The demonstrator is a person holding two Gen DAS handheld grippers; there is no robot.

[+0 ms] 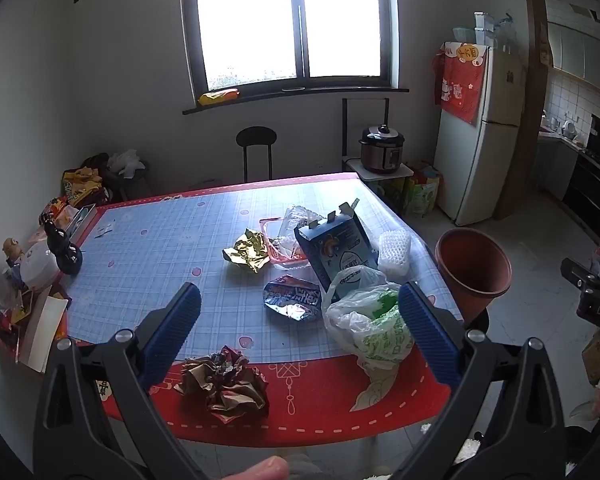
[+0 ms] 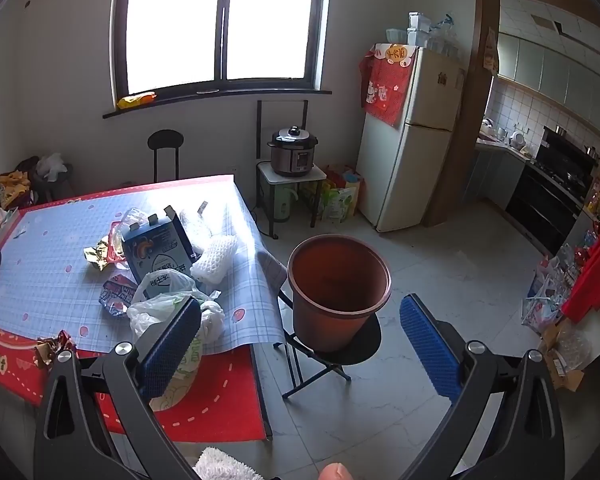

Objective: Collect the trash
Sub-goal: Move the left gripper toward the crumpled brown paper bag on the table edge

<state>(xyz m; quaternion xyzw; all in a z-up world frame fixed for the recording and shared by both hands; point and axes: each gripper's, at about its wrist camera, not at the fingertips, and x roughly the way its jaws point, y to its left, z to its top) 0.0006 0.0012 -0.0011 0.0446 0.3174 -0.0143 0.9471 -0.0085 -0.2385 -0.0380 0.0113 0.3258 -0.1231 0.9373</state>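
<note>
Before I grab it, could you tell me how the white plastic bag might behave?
The white plastic bag looks thin and crumpled, so probably floppy and light. Its glossy film may slip, and part already drapes over the table edge.

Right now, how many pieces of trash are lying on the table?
7: crumpled wrapper at the near edge, plastic bag, foil packet, blue box, gold foil, clear tray, white foam net. More may hide beneath.
</note>
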